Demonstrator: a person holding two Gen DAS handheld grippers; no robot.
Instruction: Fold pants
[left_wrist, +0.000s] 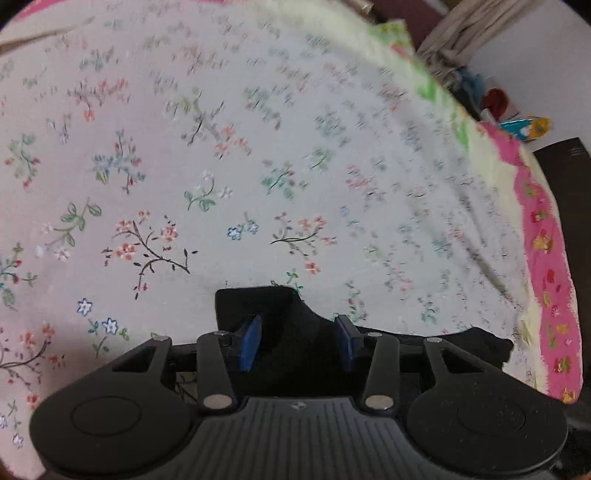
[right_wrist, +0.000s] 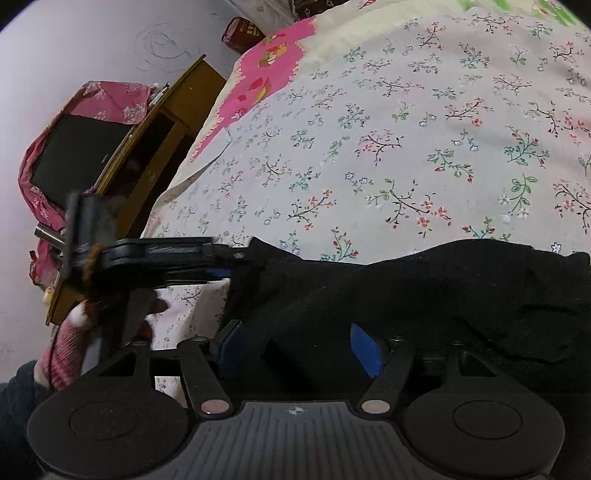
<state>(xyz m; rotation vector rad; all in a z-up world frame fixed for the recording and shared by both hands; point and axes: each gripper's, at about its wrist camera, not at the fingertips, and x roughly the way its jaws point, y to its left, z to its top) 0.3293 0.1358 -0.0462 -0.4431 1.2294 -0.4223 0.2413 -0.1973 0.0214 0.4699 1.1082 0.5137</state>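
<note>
The black pants lie bunched on the floral bed sheet, near the bed's front edge. In the right wrist view my right gripper hovers over them, its blue pads apart and dark cloth lying loose between them. The left gripper comes in from the left at the pants' left end, held by a hand in a pink striped sleeve. In the left wrist view the left gripper is open over a flat corner of the pants, blue pads apart.
A pink and yellow blanket borders the sheet along the bed's edge. Beside the bed stand a wooden cabinet and a dark screen draped in pink cloth, against a white wall. A red box sits behind the bed.
</note>
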